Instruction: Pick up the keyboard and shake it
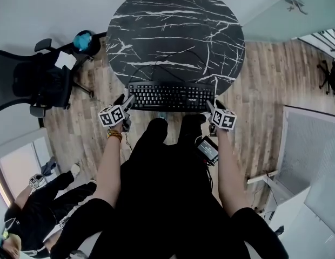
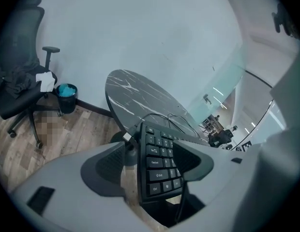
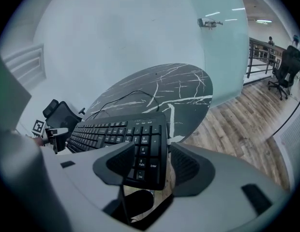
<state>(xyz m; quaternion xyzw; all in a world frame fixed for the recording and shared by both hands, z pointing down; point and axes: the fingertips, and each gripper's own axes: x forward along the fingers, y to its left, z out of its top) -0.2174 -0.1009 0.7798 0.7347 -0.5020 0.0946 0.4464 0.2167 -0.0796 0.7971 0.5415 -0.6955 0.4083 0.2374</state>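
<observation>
At the six o'clock rim of the round table (image 1: 175, 31) sat the keyboard (image 1: 170, 96). The left gripper (image 1: 127, 101) straddled its nine o'clock end, the right gripper (image 1: 212, 106) its three o'clock end, both pairs of jaws spread, clamping nothing.

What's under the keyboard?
The round black table is under the keyboard. The keyboard's two near corners stick out past the rim, over the wooden floor. The tabletop right beneath it is covered, so anything lying there cannot be seen.
</observation>
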